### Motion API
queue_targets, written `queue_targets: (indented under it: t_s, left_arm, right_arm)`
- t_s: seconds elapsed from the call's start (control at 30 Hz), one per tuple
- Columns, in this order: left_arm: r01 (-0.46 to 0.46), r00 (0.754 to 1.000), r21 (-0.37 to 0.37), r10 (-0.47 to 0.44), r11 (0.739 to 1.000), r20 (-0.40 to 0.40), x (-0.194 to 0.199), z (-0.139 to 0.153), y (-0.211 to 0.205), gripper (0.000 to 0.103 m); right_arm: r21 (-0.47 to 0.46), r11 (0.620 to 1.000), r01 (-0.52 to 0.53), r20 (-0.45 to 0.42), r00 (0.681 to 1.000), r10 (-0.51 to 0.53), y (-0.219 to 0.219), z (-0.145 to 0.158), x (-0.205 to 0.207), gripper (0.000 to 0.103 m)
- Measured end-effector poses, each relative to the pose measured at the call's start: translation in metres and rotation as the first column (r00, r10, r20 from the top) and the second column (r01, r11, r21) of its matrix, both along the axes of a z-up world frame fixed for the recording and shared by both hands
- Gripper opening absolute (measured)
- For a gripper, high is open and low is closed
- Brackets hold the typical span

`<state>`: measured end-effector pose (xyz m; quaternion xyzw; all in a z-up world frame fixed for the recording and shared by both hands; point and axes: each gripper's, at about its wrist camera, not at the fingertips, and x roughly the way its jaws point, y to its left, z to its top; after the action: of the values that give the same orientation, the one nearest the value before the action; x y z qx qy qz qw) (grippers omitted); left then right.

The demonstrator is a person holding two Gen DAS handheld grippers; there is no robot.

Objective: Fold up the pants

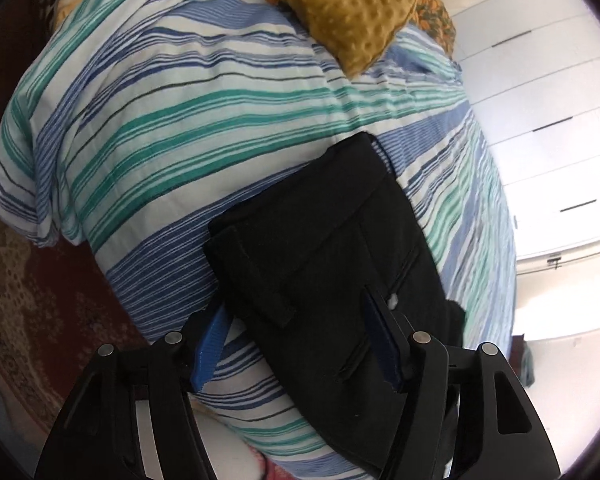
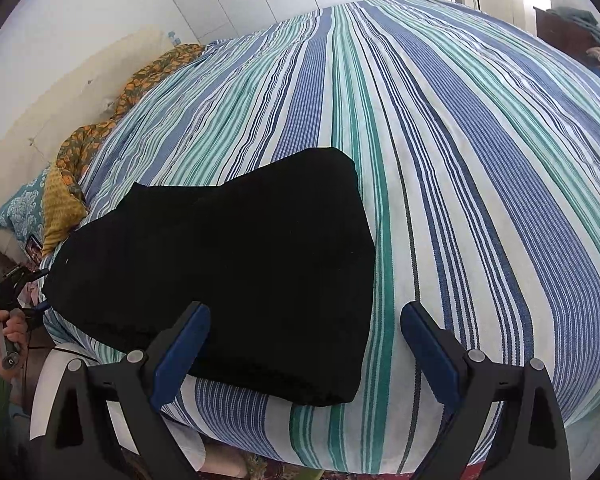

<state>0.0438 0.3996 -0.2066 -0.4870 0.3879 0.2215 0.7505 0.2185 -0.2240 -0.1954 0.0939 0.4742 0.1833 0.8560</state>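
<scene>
Black pants (image 1: 332, 256) lie folded into a compact block on the striped bedspread (image 1: 160, 128), near the bed's edge. In the left wrist view my left gripper (image 1: 296, 304) is open, its blue-padded fingers on either side of the pants' near end, just above the cloth. In the right wrist view the pants (image 2: 236, 272) lie as a dark slab, and my right gripper (image 2: 304, 312) is open and empty over their near right corner. The left gripper (image 2: 16, 292) shows at the far left of that view, held by a hand.
A mustard dotted blanket (image 1: 340, 12) and an orange floral cloth (image 2: 112, 116) lie at the head of the bed. White wardrobe doors (image 1: 548, 92) stand beyond the bed. A patterned rug (image 1: 28, 280) covers the floor beside it.
</scene>
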Motion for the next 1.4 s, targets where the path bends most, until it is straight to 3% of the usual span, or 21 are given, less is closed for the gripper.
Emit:
queue_targets:
  t_s: [0.07, 0.13, 0.17, 0.23, 0.27, 0.33, 0.4, 0.43, 0.47, 0.57, 0.63, 0.8, 0.87, 0.93, 1.0, 1.07, 1.13, 1.2, 1.27, 1.37, 1.4]
  left_arm:
    - [-0.022, 1.0, 0.042, 0.023, 0.999, -0.011, -0.005, 0.008, -0.008, 0.035]
    - [-0.05, 0.999, 0.141, 0.049, 0.989, 0.009, -0.014, 0.028, -0.02, 0.018]
    - [-0.051, 0.999, 0.169, 0.047, 0.984, 0.028, -0.015, 0.035, -0.024, 0.016]
    - [-0.039, 0.999, 0.223, 0.039, 0.974, 0.002, -0.008, 0.038, -0.029, 0.016]
    - [-0.022, 0.999, 0.229, 0.03, 0.973, -0.031, -0.003, 0.033, -0.028, 0.022]
    - [-0.005, 0.996, 0.173, 0.02, 0.985, -0.087, 0.005, 0.015, -0.019, 0.04]
    - [-0.016, 0.997, 0.143, 0.026, 0.99, -0.069, 0.003, 0.006, -0.015, 0.044]
    - [-0.019, 0.998, 0.14, 0.028, 0.99, -0.061, 0.002, 0.005, -0.015, 0.043]
    - [-0.031, 0.998, 0.139, 0.04, 0.99, -0.058, 0.001, 0.006, -0.014, 0.031]
    - [-0.074, 0.997, 0.132, 0.074, 0.988, 0.007, -0.01, 0.019, -0.016, 0.014]
    - [-0.073, 0.996, 0.149, 0.065, 0.986, 0.056, -0.012, 0.038, -0.024, 0.012]
    - [0.027, 0.985, 0.295, -0.076, 0.955, 0.154, 0.003, 0.111, -0.073, 0.009]
    - [0.111, 0.968, 0.413, -0.193, 0.904, 0.162, 0.018, 0.144, -0.113, 0.009]
    - [0.204, 0.934, 0.518, -0.323, 0.831, 0.151, 0.029, 0.169, -0.161, 0.008]
    - [0.299, 0.881, 0.587, -0.453, 0.752, 0.132, 0.042, 0.183, -0.214, 0.008]
    - [0.399, 0.812, 0.627, -0.575, 0.669, 0.096, 0.057, 0.182, -0.272, 0.008]
    - [0.491, 0.741, 0.654, -0.67, 0.576, 0.034, 0.072, 0.165, -0.331, 0.008]
    - [0.583, 0.675, 0.628, -0.738, 0.516, -0.02, 0.087, 0.138, -0.377, 0.008]
    - [0.673, 0.593, 0.618, -0.795, 0.406, -0.124, 0.096, 0.1, -0.425, 0.008]
    - [0.761, 0.458, 0.618, -0.838, 0.197, -0.297, 0.094, 0.049, -0.482, 0.008]
    - [0.772, 0.434, 0.616, -0.839, 0.158, -0.328, 0.089, 0.039, -0.492, 0.008]
  right_arm:
    - [-0.002, 1.0, -0.002, -0.004, 1.0, 0.002, 0.001, -0.001, 0.0, 0.096]
    - [-0.005, 1.0, -0.006, -0.003, 1.0, 0.006, 0.002, 0.0, -0.001, 0.096]
    - [-0.006, 1.0, -0.008, -0.001, 1.0, 0.008, 0.002, 0.0, -0.001, 0.096]
    - [-0.004, 1.0, -0.006, 0.001, 1.0, 0.006, 0.002, 0.001, -0.001, 0.096]
    - [0.001, 1.0, -0.003, -0.002, 1.0, 0.003, 0.002, -0.001, -0.001, 0.096]
    - [0.008, 1.0, -0.001, -0.012, 1.0, 0.001, 0.003, -0.004, 0.0, 0.097]
    - [0.009, 1.0, -0.004, -0.015, 1.0, 0.004, 0.005, -0.004, 0.001, 0.097]
    - [0.011, 1.0, -0.005, -0.013, 1.0, 0.005, 0.005, -0.004, 0.001, 0.097]
    - [0.015, 1.0, -0.007, -0.011, 1.0, 0.007, 0.004, -0.003, 0.001, 0.097]
    - [0.027, 1.0, -0.006, -0.016, 1.0, 0.006, 0.002, -0.003, 0.0, 0.097]
    - [0.033, 0.999, -0.002, -0.02, 1.0, 0.002, 0.001, -0.004, 0.002, 0.097]
    - [0.037, 0.999, 0.02, 0.037, 0.999, -0.021, -0.002, 0.007, 0.002, 0.097]
    - [0.044, 0.999, 0.021, 0.039, 0.999, -0.022, -0.003, 0.007, 0.005, 0.097]
    - [0.054, 0.998, 0.03, 0.019, 0.999, -0.031, -0.006, 0.004, 0.008, 0.097]
    - [0.075, 0.996, 0.044, 0.002, 0.999, -0.045, -0.01, 0.0, 0.009, 0.097]
    - [0.092, 0.994, 0.057, 0.001, 0.998, -0.058, -0.015, 0.001, 0.009, 0.097]
    - [0.108, 0.991, 0.073, 0.014, 0.997, -0.075, -0.022, 0.006, 0.009, 0.097]
    - [0.127, 0.987, 0.094, 0.029, 0.995, -0.098, -0.03, 0.011, 0.008, 0.097]
    - [0.148, 0.981, 0.126, 0.041, 0.99, -0.133, -0.042, 0.016, 0.007, 0.097]
    - [0.19, 0.964, 0.188, 0.041, 0.979, -0.199, -0.064, 0.02, 0.005, 0.097]
    - [0.209, 0.955, 0.213, 0.034, 0.974, -0.224, -0.072, 0.021, 0.004, 0.097]
